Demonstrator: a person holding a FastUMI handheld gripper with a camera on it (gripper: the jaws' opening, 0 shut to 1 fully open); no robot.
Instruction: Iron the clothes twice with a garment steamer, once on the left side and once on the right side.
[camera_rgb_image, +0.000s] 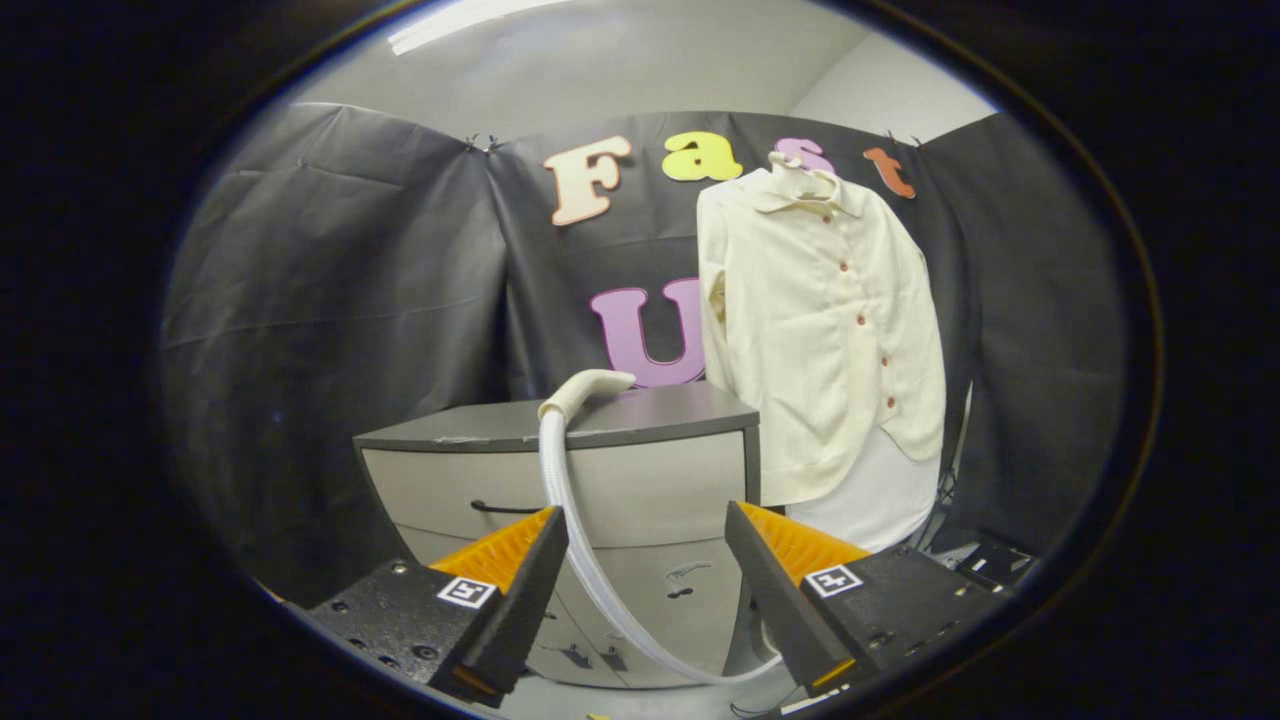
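Tongs (645, 560) are spread wide apart and they pinch nothing at all. Both fingers point at a grey cabinet (600, 480) a little way ahead.

On top of the cabinet, near its front edge, lies the steamer head (590, 388). It is pale and rests on its side. A white hose (585, 555) hangs from it. The hose drops down the front of the cabinet, passes between the two fingers and curls off to the right near the floor. It runs close by the left finger, but I cannot tell if it touches.

A cream shirt (820, 330) hangs on a hanger (800, 170) to the right of the cabinet, against the black wall (330, 300). It has a row of small buttons down the front, and it hangs farther away than the steamer head. Something white (880, 500) hangs lower down behind it.

I think the job has not really begun. The steamer head is not picked up yet. The shirt has had no pass that I can see, left side or right side. So all of it is left to do: grab the steamer head, bring it to the shirt, go down one side, then go down the other.
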